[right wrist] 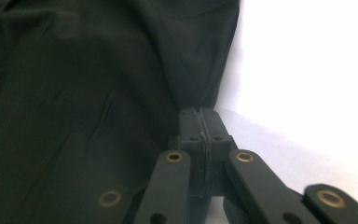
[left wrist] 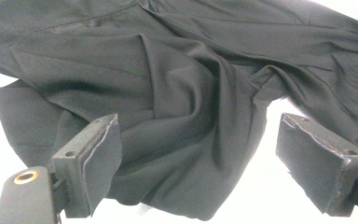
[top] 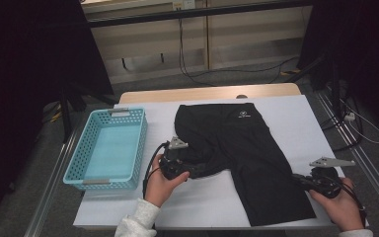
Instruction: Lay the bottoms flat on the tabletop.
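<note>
A recording lab, not a home

Black curtains (top: 24, 74) hang on both sides of a bench (top: 296, 118) under a white cover. Cables (top: 197, 74) trail over the grey floor (top: 256, 74) behind it, aluminium rails (top: 360, 158) flank it, and plain pale cabinets (top: 246, 39) line the back wall

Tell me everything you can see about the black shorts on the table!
The black shorts lie mostly flat on the white table cover, waistband at the far end with a small white logo. The fabric looks thin, smooth and stretchy. One leg stretches toward the person; the other is bunched and wrinkled. The left tongs stand open around that bunched leg. The right tongs are shut at the edge of the flat leg, seemingly pinching it.
</note>
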